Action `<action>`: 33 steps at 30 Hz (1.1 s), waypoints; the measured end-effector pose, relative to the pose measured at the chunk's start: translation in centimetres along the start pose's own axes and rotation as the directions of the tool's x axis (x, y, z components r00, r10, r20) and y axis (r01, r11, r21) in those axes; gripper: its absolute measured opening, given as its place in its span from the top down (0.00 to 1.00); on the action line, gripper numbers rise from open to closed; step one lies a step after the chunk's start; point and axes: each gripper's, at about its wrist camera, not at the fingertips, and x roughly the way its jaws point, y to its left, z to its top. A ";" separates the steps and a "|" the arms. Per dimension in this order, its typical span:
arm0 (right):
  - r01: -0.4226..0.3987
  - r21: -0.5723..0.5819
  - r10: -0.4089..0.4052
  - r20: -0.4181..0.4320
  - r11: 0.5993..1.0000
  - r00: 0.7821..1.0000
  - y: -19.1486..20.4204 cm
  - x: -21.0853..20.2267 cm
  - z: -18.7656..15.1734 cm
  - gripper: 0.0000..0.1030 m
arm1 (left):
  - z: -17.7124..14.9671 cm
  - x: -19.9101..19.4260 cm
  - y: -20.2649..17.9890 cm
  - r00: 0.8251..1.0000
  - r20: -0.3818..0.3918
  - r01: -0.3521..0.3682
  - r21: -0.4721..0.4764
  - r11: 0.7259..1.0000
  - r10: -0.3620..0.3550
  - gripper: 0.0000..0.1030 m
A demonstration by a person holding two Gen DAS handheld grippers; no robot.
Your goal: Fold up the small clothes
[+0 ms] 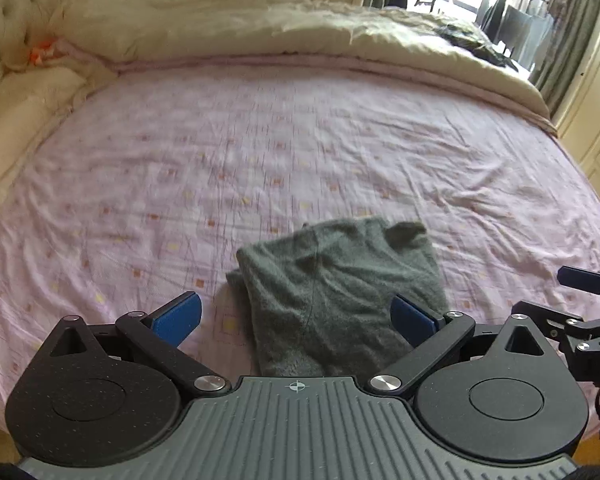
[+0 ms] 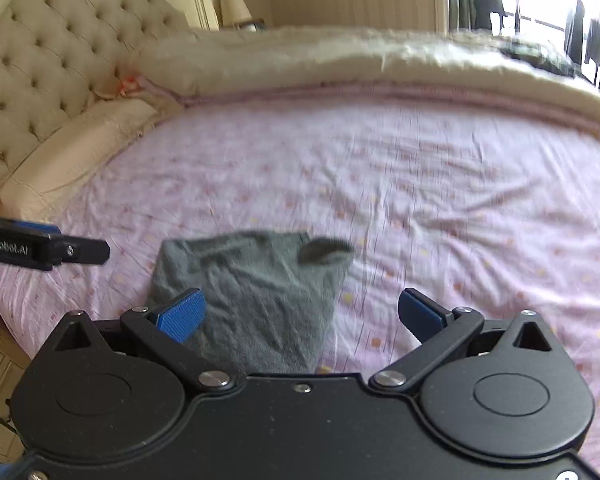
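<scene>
A small grey garment (image 1: 336,296) lies folded into a narrow stack on the pink patterned bedsheet (image 1: 220,160), close to the near edge of the bed. My left gripper (image 1: 296,316) hovers just above its near end, blue pads wide open and empty. In the right wrist view the same grey garment (image 2: 256,300) sits left of centre. My right gripper (image 2: 302,314) is open too, its left pad over the cloth's near edge, holding nothing. The right gripper (image 1: 580,300) also shows at the right edge of the left view.
A cream duvet (image 1: 260,28) is bunched along the far side of the bed. A tufted cream headboard (image 2: 48,60) and a pillow (image 2: 72,160) stand at the left. Dark clothes (image 1: 472,36) lie on the duvet's far right. The left gripper's finger (image 2: 60,250) pokes in from the left.
</scene>
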 end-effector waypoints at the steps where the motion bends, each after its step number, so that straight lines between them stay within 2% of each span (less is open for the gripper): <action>1: 0.006 -0.020 -0.005 0.039 1.000 0.999 0.2 -0.9 0.3 0.00 | 0.3 -1.1 -0.2 0.999 0.030 -0.012 0.004 1.000 0.012 0.01; 4: 0.004 -0.046 0.001 0.115 0.999 0.993 0.5 -2.8 1.2 0.00 | 1.0 -4.4 -0.6 0.990 0.138 -0.005 -0.019 1.000 0.007 0.01; 6: 0.008 -0.039 -0.004 0.105 0.999 0.994 0.6 -3.0 1.6 0.00 | 1.0 -5.8 -0.5 0.980 0.200 0.000 -0.074 0.997 0.014 0.01; 8: 0.053 -0.023 -0.052 0.067 0.998 0.996 0.8 -2.7 1.6 0.01 | 0.9 -6.2 -0.4 0.977 0.211 -0.013 -0.143 0.990 0.044 0.01; 10: 0.093 0.000 -0.093 0.037 0.996 0.995 0.8 -2.5 1.3 0.01 | 0.8 -5.7 -0.4 0.981 0.179 -0.040 -0.166 0.985 0.070 0.01; 13: 0.087 0.016 -0.087 0.002 0.996 0.996 0.7 -2.3 0.6 0.01 | 0.5 -4.3 -0.6 0.993 0.079 -0.075 -0.116 0.990 0.085 0.01; 17: 0.074 0.011 -0.073 -0.082 0.997 0.994 0.8 -1.4 -0.5 0.01 | -0.9 -2.6 -0.9 0.984 -0.027 -0.178 -0.080 0.981 0.176 0.01; 24: 0.079 0.041 -0.070 -0.187 0.996 0.980 0.8 -0.1 -1.9 0.01 | -3.4 -0.6 0.3 0.975 -0.165 -0.164 -0.093 0.982 0.148 0.02; 33: 0.102 0.082 -0.078 -0.263 0.991 0.962 0.9 1.3 -2.8 0.01 | -4.8 0.8 0.4 0.960 -0.254 -0.154 -0.114 0.982 0.121 0.02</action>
